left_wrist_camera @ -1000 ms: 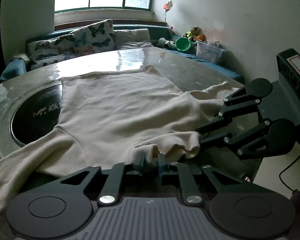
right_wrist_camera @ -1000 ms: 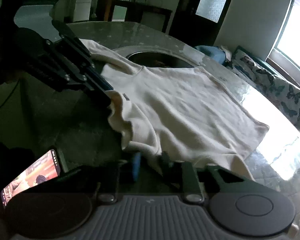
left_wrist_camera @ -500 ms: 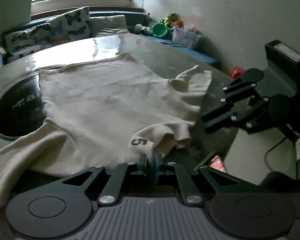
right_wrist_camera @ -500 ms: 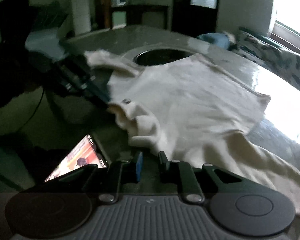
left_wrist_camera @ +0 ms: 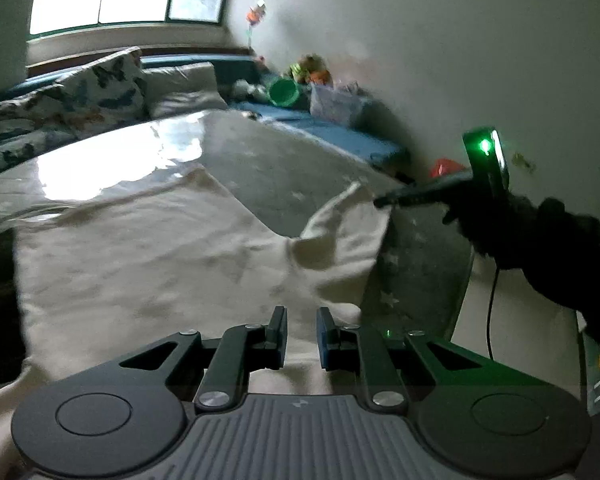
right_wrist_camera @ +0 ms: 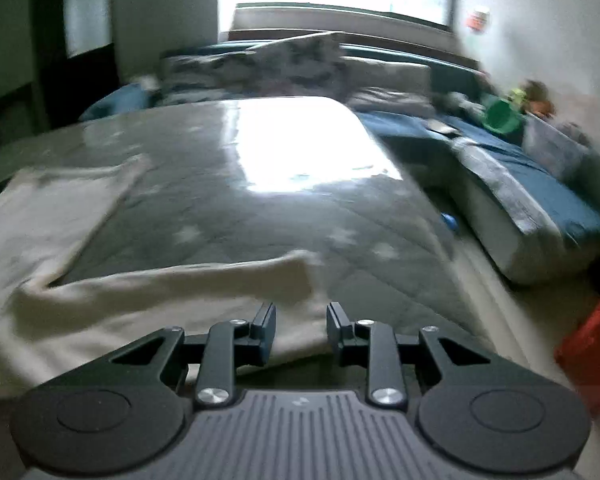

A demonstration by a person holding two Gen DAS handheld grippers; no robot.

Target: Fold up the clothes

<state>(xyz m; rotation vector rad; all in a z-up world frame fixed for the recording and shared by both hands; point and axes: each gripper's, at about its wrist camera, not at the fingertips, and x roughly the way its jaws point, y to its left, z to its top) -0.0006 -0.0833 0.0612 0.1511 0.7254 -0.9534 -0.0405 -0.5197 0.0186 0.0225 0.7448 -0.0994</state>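
Risk lies at the desk (left_wrist_camera: 284, 168) edge: the cream shirt (left_wrist_camera: 140, 264) lies spread flat, one sleeve (right_wrist_camera: 204, 280) beside the drop. Both the left gripper (left_wrist_camera: 302, 332) and right gripper (right_wrist_camera: 301, 326) hover fingers apart, holding nothing; a careless tug could drag cloth off.

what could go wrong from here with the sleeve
1. The right tongs stand open over the sleeve, which lies near the table edge; a nudge may push it off.
2. The left tongs are open too, so nothing pins the shirt on the glossy top; it may slide when pulled.
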